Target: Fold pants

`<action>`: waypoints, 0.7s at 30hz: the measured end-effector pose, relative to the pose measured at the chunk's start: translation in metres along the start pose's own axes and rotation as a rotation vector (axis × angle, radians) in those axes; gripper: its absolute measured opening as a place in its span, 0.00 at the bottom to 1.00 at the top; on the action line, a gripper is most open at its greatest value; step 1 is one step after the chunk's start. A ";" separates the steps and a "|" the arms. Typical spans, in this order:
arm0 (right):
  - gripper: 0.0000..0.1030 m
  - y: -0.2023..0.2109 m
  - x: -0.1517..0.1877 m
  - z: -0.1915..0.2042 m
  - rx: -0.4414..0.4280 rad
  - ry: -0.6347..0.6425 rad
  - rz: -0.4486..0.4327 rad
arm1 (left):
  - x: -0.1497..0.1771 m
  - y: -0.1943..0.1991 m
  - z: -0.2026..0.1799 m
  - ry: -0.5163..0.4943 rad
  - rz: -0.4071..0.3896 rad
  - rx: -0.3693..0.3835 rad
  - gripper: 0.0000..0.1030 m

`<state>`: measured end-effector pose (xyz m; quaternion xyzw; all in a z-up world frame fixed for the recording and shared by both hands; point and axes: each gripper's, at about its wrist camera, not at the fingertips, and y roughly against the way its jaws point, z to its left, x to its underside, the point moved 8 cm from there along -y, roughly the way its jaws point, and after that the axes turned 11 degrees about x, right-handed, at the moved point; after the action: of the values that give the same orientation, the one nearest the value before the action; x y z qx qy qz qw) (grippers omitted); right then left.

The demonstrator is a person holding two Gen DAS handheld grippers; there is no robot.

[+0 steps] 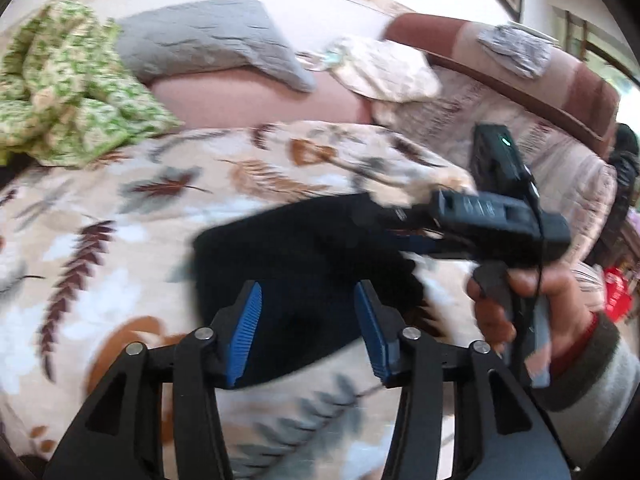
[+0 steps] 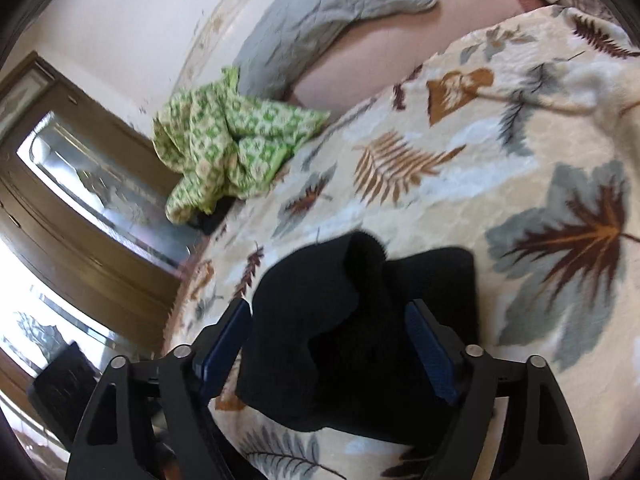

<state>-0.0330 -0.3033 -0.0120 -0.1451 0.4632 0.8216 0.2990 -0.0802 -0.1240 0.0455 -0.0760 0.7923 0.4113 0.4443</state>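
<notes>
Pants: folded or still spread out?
Folded, mostly: the pants form a compact dark block on the blanket, though one flap sticks up.

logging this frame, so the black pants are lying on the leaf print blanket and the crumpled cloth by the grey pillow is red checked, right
Not quite. The crumpled cloth by the grey pillow is green patterned, not red checked, as the right wrist view shows. The black pants do lie on the leaf print blanket.

The left gripper point(image 1: 308, 332) is hanging with its jaws spread wide, blue pads point(image 1: 246, 330) facing each other and gripping nothing. To the right of those jaws, the right hand point(image 1: 520, 304) is clasping the handle of the right gripper point(image 2: 328, 348), whose jaws are also standing apart, nothing pinched between them.
</notes>
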 end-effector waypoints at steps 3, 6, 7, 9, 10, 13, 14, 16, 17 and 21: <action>0.55 -0.014 0.010 0.009 0.059 0.054 0.014 | 0.002 -0.003 0.023 0.062 0.010 -0.046 0.46; 0.18 -0.009 0.011 0.014 0.094 0.099 -0.021 | -0.002 -0.006 0.033 0.087 0.006 -0.079 0.46; 0.15 -0.002 0.009 0.015 0.083 0.101 -0.038 | -0.004 -0.006 0.034 0.092 0.000 -0.080 0.46; 0.13 0.013 0.005 0.015 0.082 0.105 -0.068 | -0.010 -0.010 0.033 0.094 -0.007 -0.080 0.46; 0.13 0.021 0.002 0.013 0.085 0.104 -0.082 | -0.011 -0.012 0.031 0.092 -0.008 -0.079 0.47; 0.13 0.029 0.001 0.002 0.121 0.102 -0.084 | -0.008 -0.027 0.024 0.077 0.020 -0.074 0.53; 0.13 0.027 0.003 -0.005 0.142 0.096 -0.074 | -0.005 -0.034 0.022 0.069 0.042 -0.077 0.53; 0.13 0.017 0.007 -0.017 0.177 0.079 -0.054 | 0.007 -0.053 0.022 0.062 0.097 -0.096 0.53; 0.13 0.012 0.008 -0.023 0.194 0.074 -0.051 | 0.011 -0.059 0.023 0.054 0.110 -0.115 0.53; 0.27 0.002 0.010 -0.034 0.275 0.094 -0.055 | 0.013 -0.062 0.021 0.011 0.115 -0.143 0.57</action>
<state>-0.0430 -0.3295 -0.0334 -0.1537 0.5806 0.7343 0.3163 -0.0447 -0.1460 -0.0059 -0.0640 0.7663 0.4912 0.4091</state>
